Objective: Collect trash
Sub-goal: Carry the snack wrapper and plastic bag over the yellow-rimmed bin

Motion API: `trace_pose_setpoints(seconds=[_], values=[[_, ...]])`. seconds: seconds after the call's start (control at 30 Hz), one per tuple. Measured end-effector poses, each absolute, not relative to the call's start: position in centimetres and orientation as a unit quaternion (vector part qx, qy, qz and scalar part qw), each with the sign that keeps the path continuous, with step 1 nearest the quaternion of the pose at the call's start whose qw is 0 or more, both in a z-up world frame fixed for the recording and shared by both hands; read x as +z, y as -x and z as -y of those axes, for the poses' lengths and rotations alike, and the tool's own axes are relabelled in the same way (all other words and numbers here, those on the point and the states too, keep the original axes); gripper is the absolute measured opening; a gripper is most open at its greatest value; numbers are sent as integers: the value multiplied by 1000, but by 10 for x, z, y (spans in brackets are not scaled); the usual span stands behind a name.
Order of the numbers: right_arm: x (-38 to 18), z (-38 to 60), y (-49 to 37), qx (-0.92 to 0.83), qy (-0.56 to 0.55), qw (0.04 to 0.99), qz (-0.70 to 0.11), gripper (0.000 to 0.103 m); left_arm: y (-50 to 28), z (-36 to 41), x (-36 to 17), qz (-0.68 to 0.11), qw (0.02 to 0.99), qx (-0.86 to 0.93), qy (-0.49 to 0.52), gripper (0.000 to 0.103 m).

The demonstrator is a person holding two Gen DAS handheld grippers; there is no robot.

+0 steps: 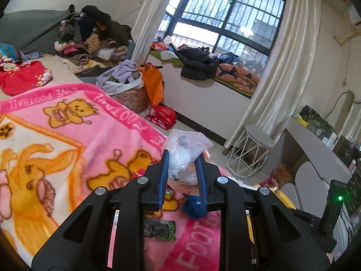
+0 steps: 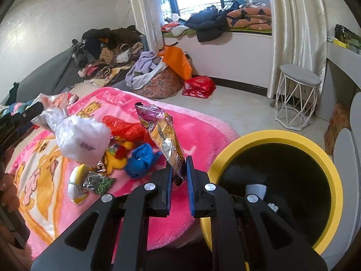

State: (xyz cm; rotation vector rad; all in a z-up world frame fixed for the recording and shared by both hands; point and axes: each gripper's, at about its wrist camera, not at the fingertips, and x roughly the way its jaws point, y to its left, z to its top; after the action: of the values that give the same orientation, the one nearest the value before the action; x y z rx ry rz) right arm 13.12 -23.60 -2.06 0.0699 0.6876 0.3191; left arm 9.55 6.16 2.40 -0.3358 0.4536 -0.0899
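- Step in hand, as I read it: both grippers loaded with trash and lifted off the bed, drop into the bin not yet done.
- Right gripper is clenched on the bottom end of a snack wrapper; the wrapper stands upright above the blanket, just left of the bin.
- Left gripper is clamped on a clear plastic bag stuffed with white paper; the right view shows that bag hanging in the air over the blanket.
- Wrapper: crinkled foil, purple top, yellow-orange print, torn open at the top. Light and floppy; could slip or flutter on release.
- Next move calls for swinging the wrapper right over the bin's open mouth, then letting go; the bag follows.
- Bin: yellow rim, black inside, some white scraps already at the bottom, right beside the bed edge.
- Left on the blanket: blue crumpled wad, red wrapper, green packet, yellow-white piece.
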Motion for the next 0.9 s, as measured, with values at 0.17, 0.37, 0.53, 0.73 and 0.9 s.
trace_pose_setpoints(seconds=[0.17, 0.37, 0.53, 0.73, 0.9], values=[[-20, 248, -130, 145, -43, 931, -332, 11, -95, -47, 24, -227, 960, -57, 157, 18], [-19, 264, -129, 129, -54, 934, -328, 11, -96, -29, 21, -232, 959, -69, 145, 17], [-21, 278, -130, 112, -64, 936, -327, 11, -97, -13, 20, -234, 959, -83, 135, 18], [-21, 294, -133, 93, -77, 938, -325, 11, -101, 8, 17, -240, 959, -98, 119, 18], [-24, 308, -132, 76, -84, 940, -323, 11, -103, 24, 14, -245, 957, -111, 106, 18]])
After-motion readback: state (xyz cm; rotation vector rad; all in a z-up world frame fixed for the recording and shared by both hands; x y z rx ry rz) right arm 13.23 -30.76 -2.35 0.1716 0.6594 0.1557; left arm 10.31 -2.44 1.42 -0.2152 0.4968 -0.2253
